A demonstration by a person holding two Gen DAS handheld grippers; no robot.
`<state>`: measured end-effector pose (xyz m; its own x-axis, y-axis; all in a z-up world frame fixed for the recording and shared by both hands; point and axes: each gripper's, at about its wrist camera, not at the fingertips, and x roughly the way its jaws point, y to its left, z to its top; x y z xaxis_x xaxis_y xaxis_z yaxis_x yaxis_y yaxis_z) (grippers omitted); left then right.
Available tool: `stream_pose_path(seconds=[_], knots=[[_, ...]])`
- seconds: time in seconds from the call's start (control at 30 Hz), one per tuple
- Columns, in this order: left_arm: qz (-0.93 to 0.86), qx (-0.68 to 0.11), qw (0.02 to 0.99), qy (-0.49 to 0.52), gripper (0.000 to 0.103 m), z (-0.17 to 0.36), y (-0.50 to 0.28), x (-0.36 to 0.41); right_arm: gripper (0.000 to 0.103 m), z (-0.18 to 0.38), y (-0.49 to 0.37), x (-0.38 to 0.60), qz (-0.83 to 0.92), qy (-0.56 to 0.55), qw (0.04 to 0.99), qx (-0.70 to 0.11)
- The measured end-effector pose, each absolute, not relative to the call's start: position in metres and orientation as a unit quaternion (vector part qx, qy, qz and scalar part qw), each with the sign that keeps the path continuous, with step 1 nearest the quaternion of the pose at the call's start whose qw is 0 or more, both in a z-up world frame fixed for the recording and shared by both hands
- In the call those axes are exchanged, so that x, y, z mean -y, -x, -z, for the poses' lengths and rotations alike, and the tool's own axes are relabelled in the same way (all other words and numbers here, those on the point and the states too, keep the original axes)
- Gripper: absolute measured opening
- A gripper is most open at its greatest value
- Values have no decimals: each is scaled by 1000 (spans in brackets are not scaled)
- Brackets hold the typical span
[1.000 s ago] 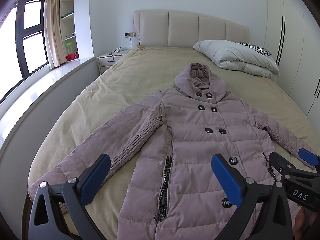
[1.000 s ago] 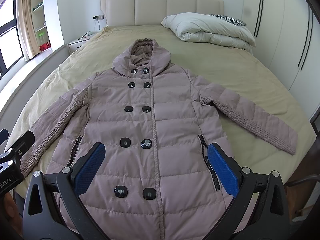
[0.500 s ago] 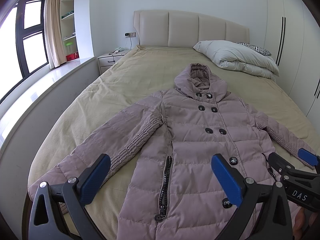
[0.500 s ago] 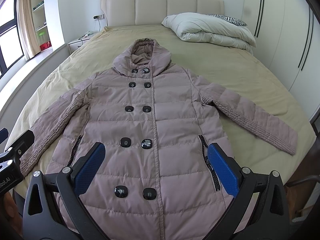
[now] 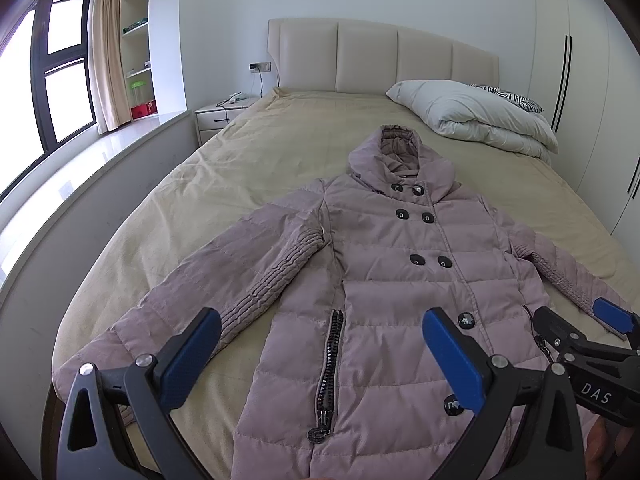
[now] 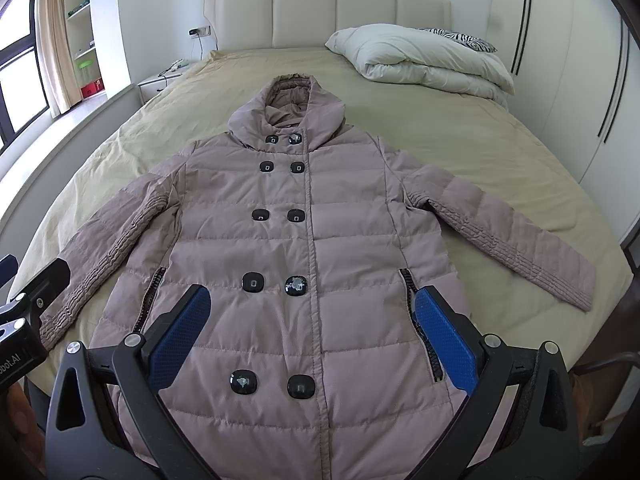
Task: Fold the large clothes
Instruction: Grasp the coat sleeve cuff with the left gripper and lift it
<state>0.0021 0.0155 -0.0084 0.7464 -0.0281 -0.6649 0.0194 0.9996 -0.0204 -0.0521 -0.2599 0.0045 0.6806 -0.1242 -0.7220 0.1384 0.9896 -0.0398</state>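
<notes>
Mauve hooded puffer coat (image 6: 308,240) lay flat, front up, on the tan bed (image 6: 460,140), long axis 12–6 o'clock w/ hood (image 6: 290,100) at 12 toward the headboard (image 6: 326,14), hem at 6. Sleeves spread out to approx 8 and 4 o'clock. Buttoned double row down the centre. Left gripper (image 5: 320,364) hovered over the hem's left side, jaws wide apart, nothing betw. them, not touching fabric. Right gripper (image 6: 312,334) likewise over lower front, jaws wide apart, holding nothing. White duvet (image 6: 420,62) folded at approx 1 o'clock, well apart from the coat.
</notes>
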Motion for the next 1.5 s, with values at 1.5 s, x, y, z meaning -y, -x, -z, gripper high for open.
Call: stream_pose_path(seconds=[1.5], knots=[[-189, -269, 708, 626, 95, 189, 90, -285, 103, 51, 39, 239, -96, -150, 875, -449]])
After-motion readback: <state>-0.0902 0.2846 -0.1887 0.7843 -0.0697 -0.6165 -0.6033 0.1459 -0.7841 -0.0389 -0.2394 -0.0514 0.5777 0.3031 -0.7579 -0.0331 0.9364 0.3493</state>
